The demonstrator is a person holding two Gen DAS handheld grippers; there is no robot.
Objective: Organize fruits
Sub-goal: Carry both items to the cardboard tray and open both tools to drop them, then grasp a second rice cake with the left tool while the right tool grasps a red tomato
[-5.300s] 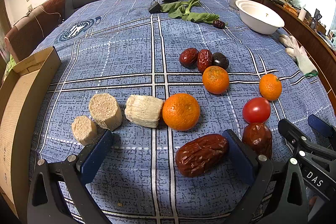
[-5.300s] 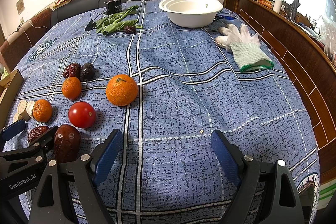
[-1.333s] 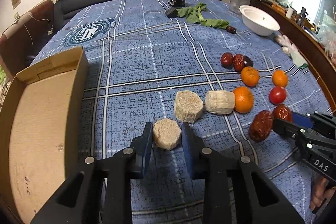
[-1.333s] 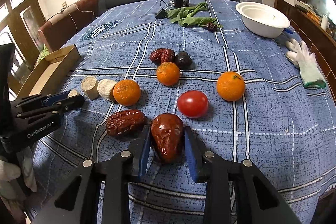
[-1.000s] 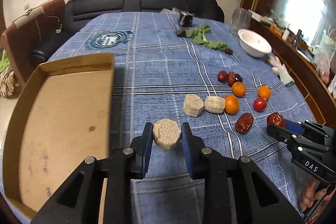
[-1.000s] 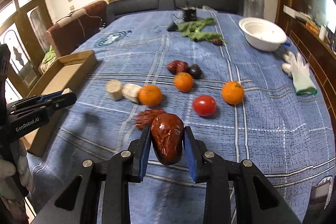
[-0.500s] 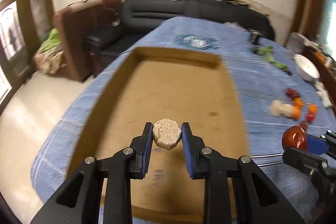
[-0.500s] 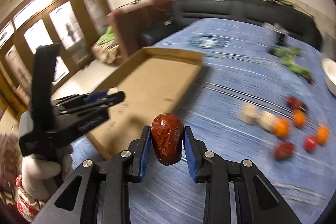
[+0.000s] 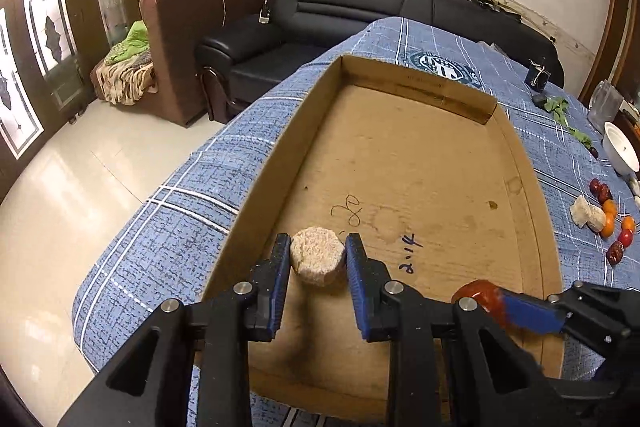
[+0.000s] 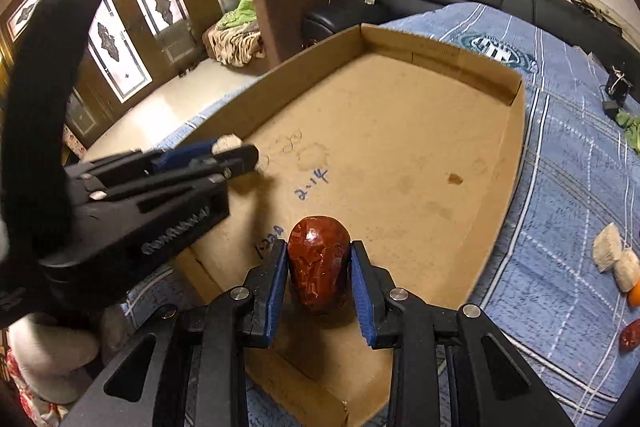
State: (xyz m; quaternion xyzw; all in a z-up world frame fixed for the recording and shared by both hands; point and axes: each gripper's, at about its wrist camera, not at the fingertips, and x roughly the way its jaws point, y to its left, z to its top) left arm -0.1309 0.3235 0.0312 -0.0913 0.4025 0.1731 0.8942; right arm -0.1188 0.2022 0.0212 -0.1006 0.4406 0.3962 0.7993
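Blue plaid tablecloth (image 9: 192, 211); shallow brown cardboard tray (image 9: 400, 163) now below. Left gripper (image 9: 318, 261) pinched tan fibrous chunk (image 9: 317, 259), right gripper (image 10: 319, 273) wrinkled dark-red date (image 10: 319, 263); both carried over from table, ready for release.

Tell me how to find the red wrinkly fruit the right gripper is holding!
Find the big cardboard box on the blue checked tablecloth. Above its near end, the right gripper pinches a red date. It is shiny, dark red and wrinkled, unlike the pale, rough beige chunk in the left gripper.
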